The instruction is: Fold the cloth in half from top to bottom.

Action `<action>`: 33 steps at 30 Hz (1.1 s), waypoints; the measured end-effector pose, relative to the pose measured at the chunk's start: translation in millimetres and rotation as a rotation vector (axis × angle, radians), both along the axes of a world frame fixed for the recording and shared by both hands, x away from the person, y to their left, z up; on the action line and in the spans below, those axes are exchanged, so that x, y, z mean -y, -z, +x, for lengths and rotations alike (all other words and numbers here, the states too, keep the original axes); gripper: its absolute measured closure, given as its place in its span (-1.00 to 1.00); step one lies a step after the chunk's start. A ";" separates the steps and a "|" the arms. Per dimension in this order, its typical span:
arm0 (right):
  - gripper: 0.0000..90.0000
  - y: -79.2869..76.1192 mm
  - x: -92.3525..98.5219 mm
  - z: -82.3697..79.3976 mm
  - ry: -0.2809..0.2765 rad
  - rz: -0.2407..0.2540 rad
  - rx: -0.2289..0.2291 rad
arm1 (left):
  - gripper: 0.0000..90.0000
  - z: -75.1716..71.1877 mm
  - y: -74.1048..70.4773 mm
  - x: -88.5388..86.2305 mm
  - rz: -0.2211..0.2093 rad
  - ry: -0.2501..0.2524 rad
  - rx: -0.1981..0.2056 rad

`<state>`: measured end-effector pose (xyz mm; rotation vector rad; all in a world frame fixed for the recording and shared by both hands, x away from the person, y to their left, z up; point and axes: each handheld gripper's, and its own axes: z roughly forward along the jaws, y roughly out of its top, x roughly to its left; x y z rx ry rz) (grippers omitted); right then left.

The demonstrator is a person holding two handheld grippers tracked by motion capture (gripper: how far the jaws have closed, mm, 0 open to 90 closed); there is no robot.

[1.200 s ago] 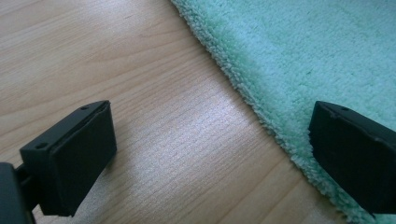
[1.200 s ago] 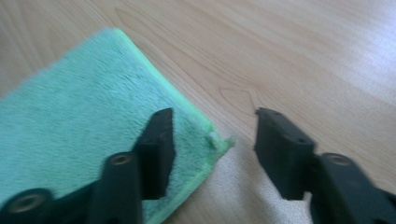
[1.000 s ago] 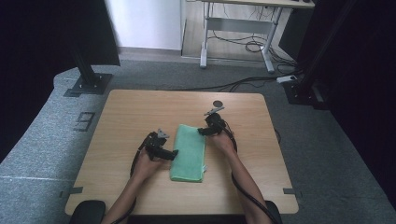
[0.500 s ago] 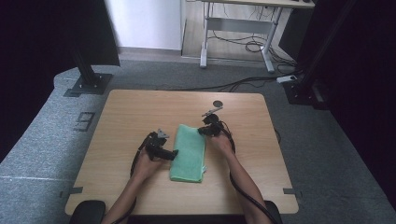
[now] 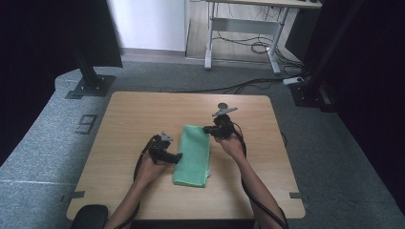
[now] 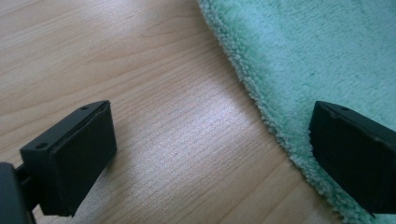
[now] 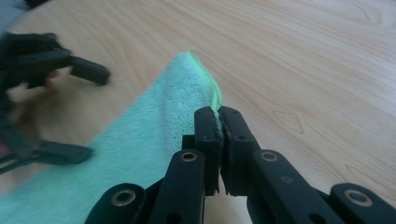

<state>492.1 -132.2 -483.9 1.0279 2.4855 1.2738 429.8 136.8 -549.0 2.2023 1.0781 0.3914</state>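
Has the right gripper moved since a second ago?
Yes. The right gripper, shut on the green towel, has shifted slightly toward the table's far edge.

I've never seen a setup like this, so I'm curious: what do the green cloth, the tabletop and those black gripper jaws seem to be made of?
The green cloth looks like soft, fluffy microfibre or terry: short fuzzy loops fringe its edge. The tabletop looks like light wood or a wood-print laminate, with fine grain lines and a faint sheen. The black pads of the left gripper look like matt hard plastic, perhaps rubber-faced, with small screw holes.
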 end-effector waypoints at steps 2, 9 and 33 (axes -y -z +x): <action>0.91 -4.5 1.2 -6.5 -0.015 0.014 0.010 | -0.97 0.0 0.1 0.2 -0.001 -0.002 0.000; 0.91 -18.9 4.3 -33.4 -0.066 0.039 0.027 | -0.97 0.1 0.0 0.2 -0.001 -0.003 0.000; 0.90 11.9 -0.1 -112.8 -0.212 -0.003 0.000 | -0.97 0.3 0.0 0.0 -0.001 -0.003 0.001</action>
